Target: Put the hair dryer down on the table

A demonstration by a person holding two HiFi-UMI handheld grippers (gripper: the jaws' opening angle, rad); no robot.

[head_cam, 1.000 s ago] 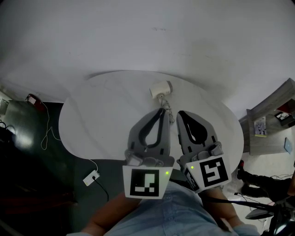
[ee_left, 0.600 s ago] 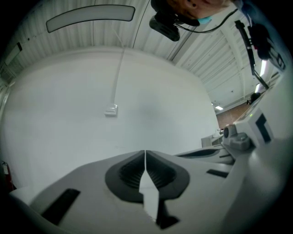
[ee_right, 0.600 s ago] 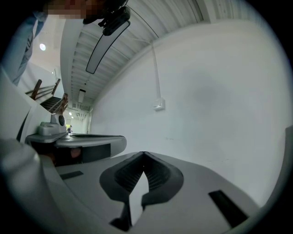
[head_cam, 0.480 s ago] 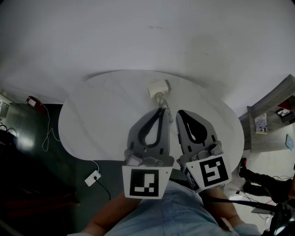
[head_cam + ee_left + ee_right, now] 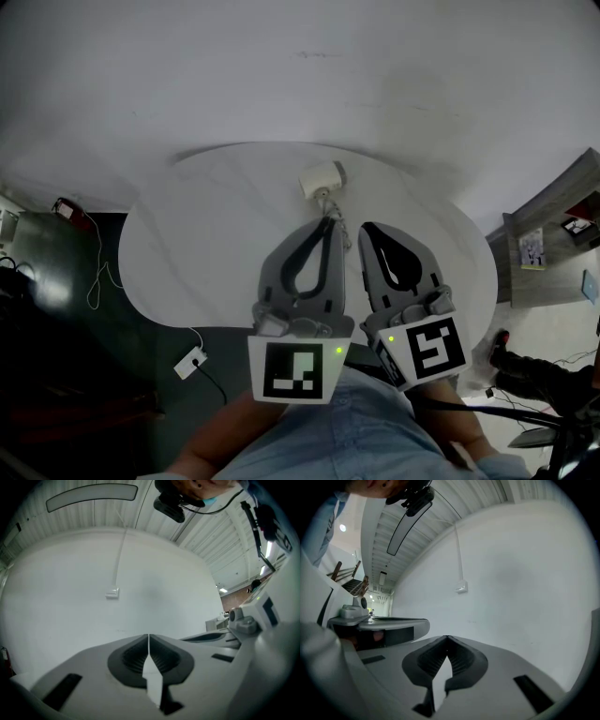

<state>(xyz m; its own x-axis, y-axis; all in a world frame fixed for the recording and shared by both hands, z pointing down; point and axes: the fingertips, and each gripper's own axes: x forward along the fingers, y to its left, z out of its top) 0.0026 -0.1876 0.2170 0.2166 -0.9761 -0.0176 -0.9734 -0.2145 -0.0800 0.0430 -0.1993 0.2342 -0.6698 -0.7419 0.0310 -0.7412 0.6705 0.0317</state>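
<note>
The hair dryer (image 5: 322, 178) lies on the round white bench (image 5: 206, 234), straight ahead of and just beyond the tips of the left hand-held gripper (image 5: 327, 225). Its barrel runs crosswise to the jaws. The right hand-held gripper (image 5: 367, 232), alongside, is slightly farther off. The 2 tools have their jaws together and empty, so the set-down appears complete.

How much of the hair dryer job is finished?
Done: the hair dryer lies on the white table, and neither claw is gripping it.
In hand: nothing. The left claw and the right claw are both shut and empty, side by side just short of the dryer.
Left: nothing that I can see, so the job looks finished.
</note>
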